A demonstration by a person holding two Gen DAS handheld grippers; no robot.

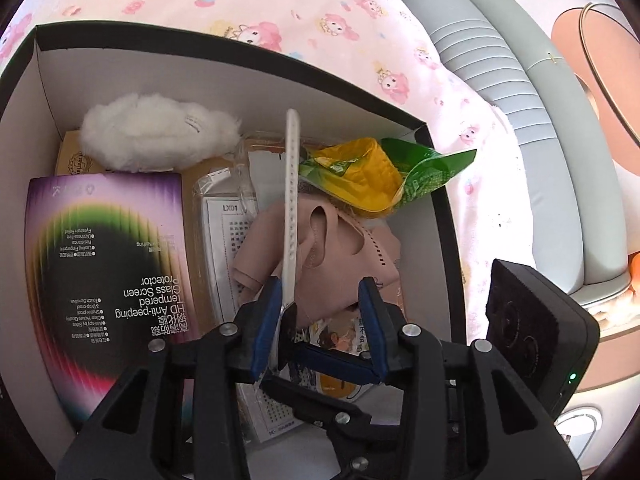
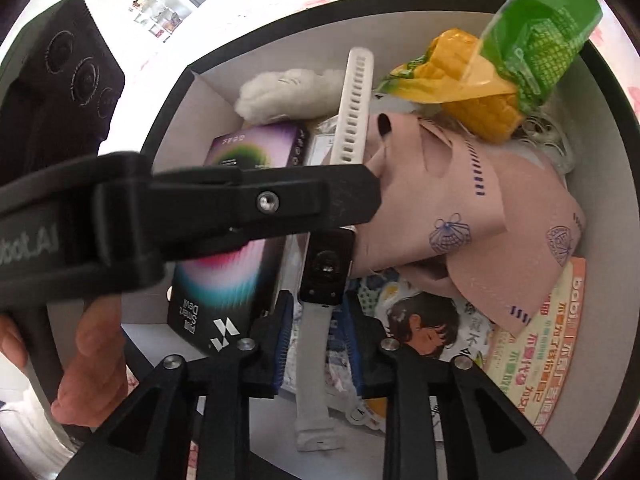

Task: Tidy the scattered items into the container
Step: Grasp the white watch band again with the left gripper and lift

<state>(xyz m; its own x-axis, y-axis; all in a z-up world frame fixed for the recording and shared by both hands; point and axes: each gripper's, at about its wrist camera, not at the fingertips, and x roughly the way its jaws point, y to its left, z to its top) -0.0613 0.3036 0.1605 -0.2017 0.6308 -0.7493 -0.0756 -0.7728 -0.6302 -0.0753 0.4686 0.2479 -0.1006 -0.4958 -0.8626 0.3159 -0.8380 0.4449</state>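
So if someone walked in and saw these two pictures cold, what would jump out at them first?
Probably the white smartwatch, lying over the pile in the black box with its strap between both open grippers, the left gripper and the right gripper. Next, the bright green and yellow corn packet leans against the box's right wall, and a fluffy white plush sits at the far end.

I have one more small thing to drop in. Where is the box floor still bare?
Bare floor shows only along the box's back wall, behind the white plush, and beside the right wall past the pink masks. The middle is crowded.
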